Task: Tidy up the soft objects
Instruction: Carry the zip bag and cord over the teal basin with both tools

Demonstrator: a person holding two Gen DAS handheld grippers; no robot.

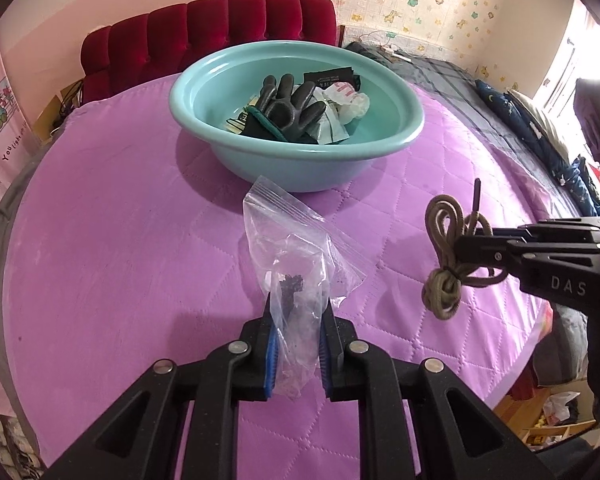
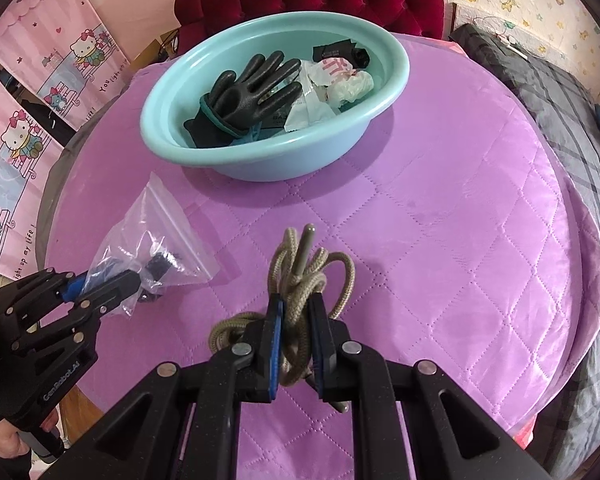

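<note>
I see 1 purple quilted mat [image 1: 120,260] filling most of the frame, and 1 teal basin [image 1: 296,164] at upper centre on it. In the basin lie 1 black glove [image 1: 290,106], 1 white wrapper [image 2: 320,92] and 1 dark packet [image 2: 334,51]. My left gripper [image 1: 296,312] is clamped on 1 clear zip bag [image 1: 296,248], lower centre. My right gripper [image 2: 294,312] pinches 1 bundle of tan cord [image 2: 300,280], held above the mat.

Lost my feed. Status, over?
Left claw shut on zip bag. Right claw shut on cord bundle. Basin ahead, path clear.
</note>
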